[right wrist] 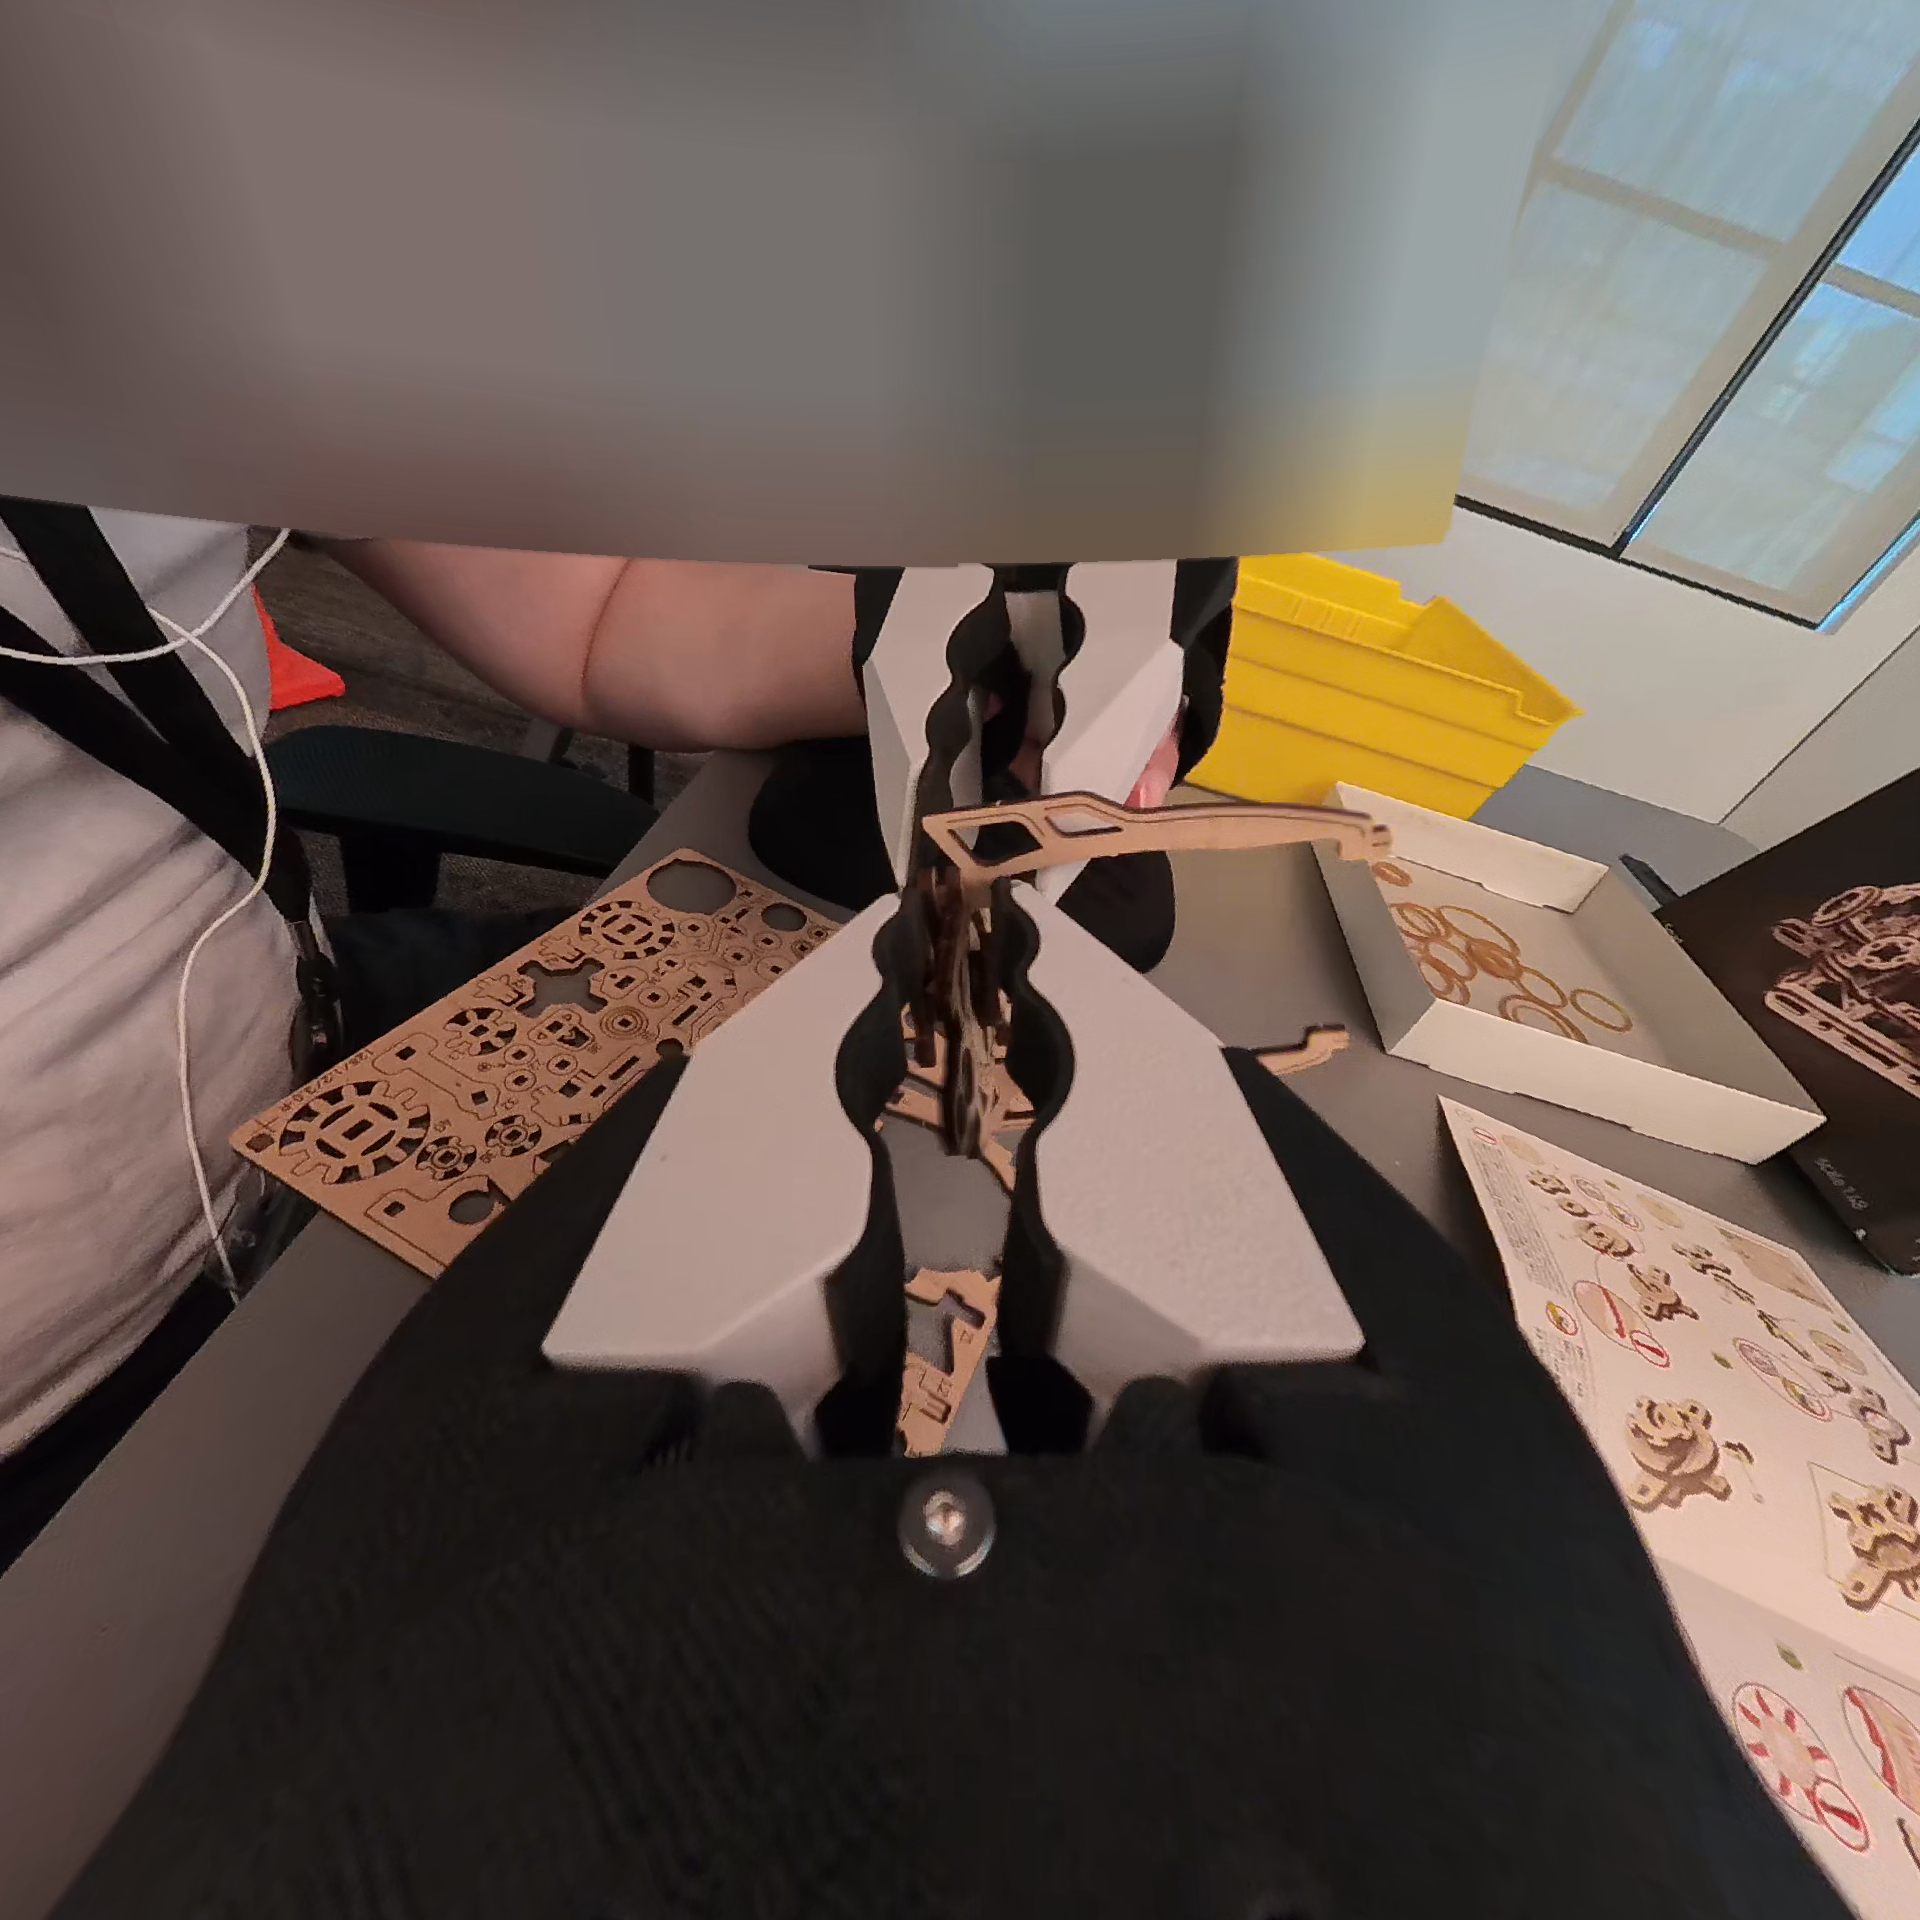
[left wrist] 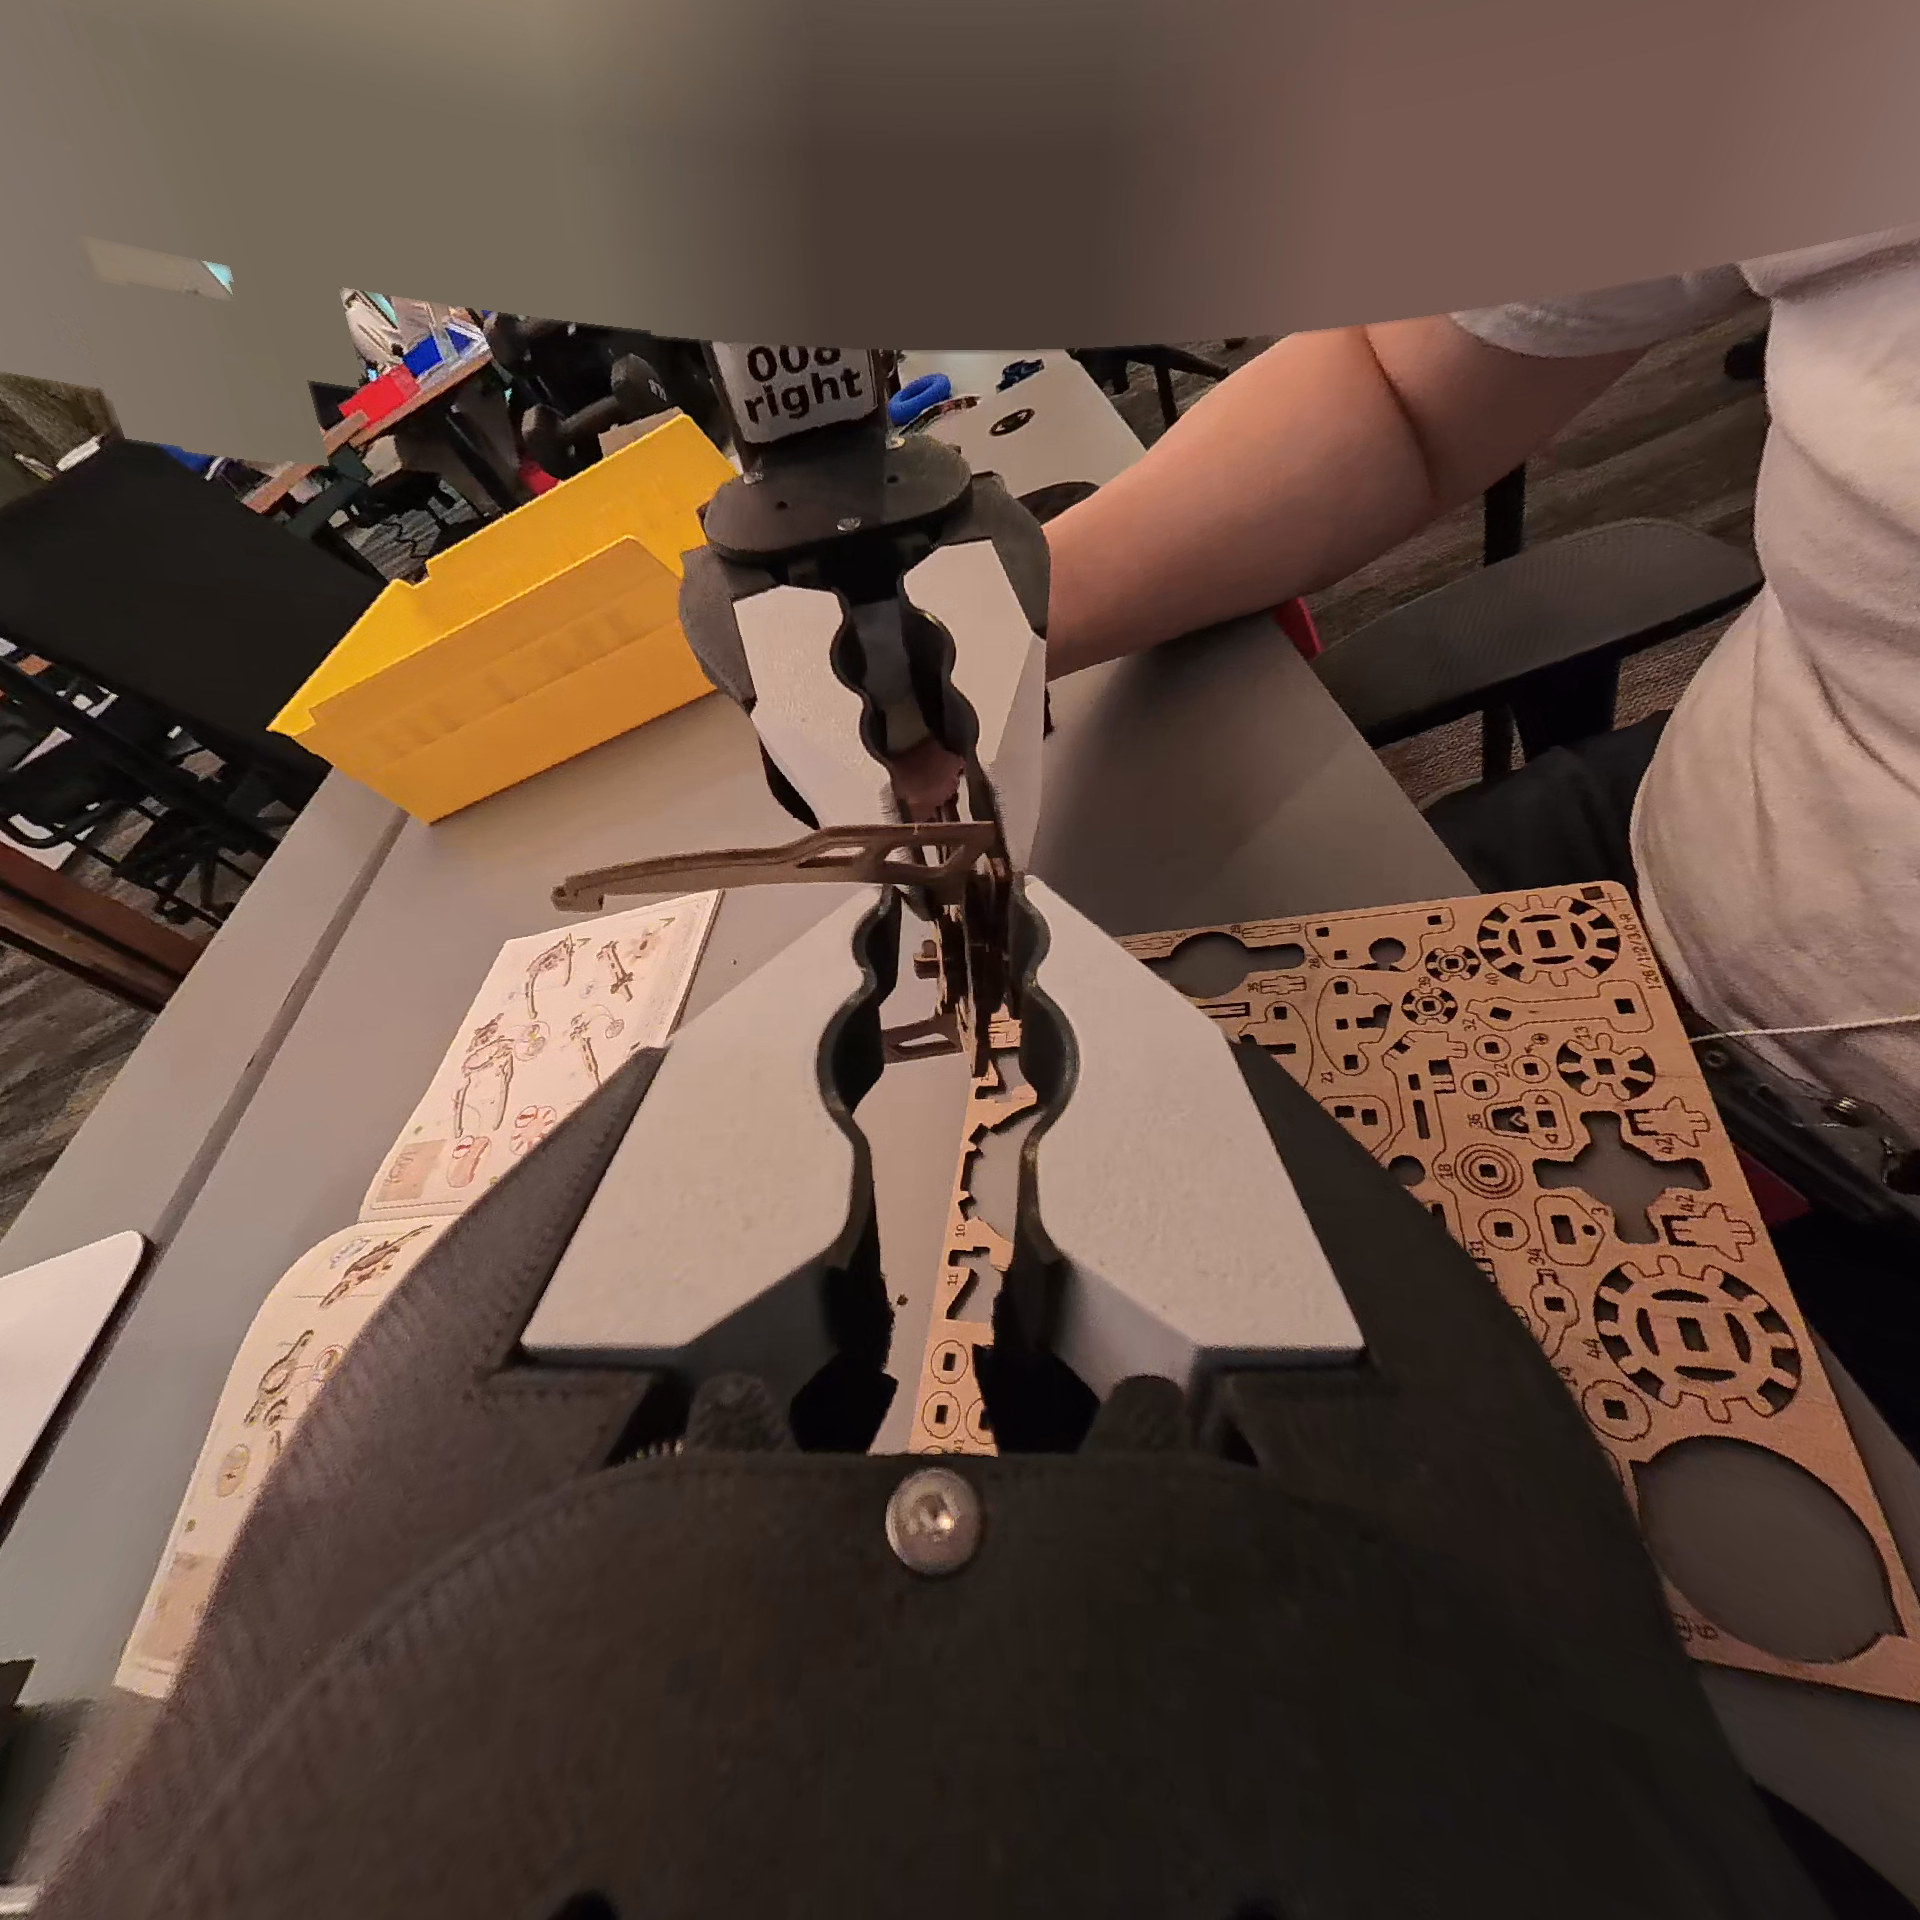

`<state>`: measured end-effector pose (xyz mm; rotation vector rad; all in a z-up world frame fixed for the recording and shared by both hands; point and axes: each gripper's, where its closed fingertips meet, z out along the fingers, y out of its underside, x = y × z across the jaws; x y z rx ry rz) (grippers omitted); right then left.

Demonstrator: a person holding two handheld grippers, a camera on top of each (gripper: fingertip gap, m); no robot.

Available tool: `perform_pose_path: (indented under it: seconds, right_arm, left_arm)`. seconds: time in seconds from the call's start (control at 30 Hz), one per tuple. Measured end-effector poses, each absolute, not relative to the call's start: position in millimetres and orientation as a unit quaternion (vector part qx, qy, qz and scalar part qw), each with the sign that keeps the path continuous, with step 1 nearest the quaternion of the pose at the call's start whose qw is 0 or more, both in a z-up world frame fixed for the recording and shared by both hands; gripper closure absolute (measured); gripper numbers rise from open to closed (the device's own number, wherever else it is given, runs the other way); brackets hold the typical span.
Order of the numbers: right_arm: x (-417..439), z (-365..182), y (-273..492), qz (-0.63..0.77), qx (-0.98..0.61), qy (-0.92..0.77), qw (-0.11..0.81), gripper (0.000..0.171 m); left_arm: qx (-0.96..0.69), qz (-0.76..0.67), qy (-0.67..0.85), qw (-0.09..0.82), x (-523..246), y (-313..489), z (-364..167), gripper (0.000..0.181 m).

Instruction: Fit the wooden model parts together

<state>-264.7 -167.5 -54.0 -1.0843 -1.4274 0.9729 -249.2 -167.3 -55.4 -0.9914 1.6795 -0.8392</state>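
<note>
A small wooden model [left wrist: 971, 987] of stacked dark laser-cut layers is held above the grey table [left wrist: 1195, 769] between my two grippers, which face each other tip to tip. My left gripper [left wrist: 961, 914] is shut on its near side. My right gripper [left wrist: 966, 821] meets it from the far side. In the right wrist view, my right gripper [right wrist: 961, 904] is shut on the model [right wrist: 956, 997], and the left gripper [right wrist: 971, 831] stands opposite. A long thin wooden arm [left wrist: 748, 864] sticks out sideways from the model's top; it also shows in the right wrist view [right wrist: 1164, 831].
A laser-cut wooden parts sheet [left wrist: 1538, 1143] lies beside the person [left wrist: 1787, 727]; it also shows in the right wrist view [right wrist: 499, 1039]. A yellow bin [left wrist: 520, 665], instruction sheets [right wrist: 1714, 1434], a white tray of wooden rings [right wrist: 1507, 977] and a black box [right wrist: 1829, 1039] are on the table. Less than 4 cm separates the two grippers' tips.
</note>
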Motion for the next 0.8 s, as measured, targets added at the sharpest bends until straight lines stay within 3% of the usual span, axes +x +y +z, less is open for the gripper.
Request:
perform_pose_path:
  seconds: [0.8]
  right_arm:
    - [-263.7, -49.8, -177.2, 0.445, -0.436, -0.596, 0.506, 0.160]
  left_arm:
    - [-0.400, -0.374, 0.692, 0.470, -249.5, -176.0, -52.2, 0.164]
